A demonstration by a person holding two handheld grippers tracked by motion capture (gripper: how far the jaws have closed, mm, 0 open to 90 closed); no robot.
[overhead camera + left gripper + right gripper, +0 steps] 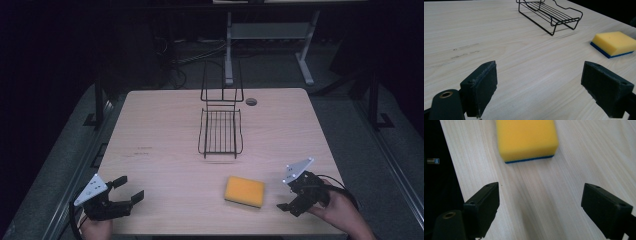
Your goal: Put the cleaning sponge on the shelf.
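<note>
The person's hands come in low at the near edge of the table, one at each corner. The left gripper [127, 189] sits at the near left corner, its grey three-cornered plate tipped up and to the left, its black jaws spread wide and pointing toward the middle of the table with nothing between them. The right gripper [288, 200] is held at the near right corner, the hand [336, 208] wrapped around it from behind, a cable looping off its back. Its jaws are also wide apart and empty, aimed leftward at the sponge [244, 191], which lies just beside them but apart, flat on the wood.

In the right gripper view the sponge [525, 138] lies straight ahead beyond the jaws, close to the near edge of the table. In the left gripper view it [614, 43] lies off to the right, well apart from that gripper.

The table [160, 145] is pale wood laminate with a fine straight grain, rounded corners and a round cable hole at the far edge. A black wire rack [220, 131] stands at the middle, its tall looped back toward the far side. The room around is dark, with cables on the floor and a white desk frame beyond.

The sponge is a soft rectangular block, yellow foam on top with a thin blue layer beneath. The jaw pads look matte and rubbery.
</note>
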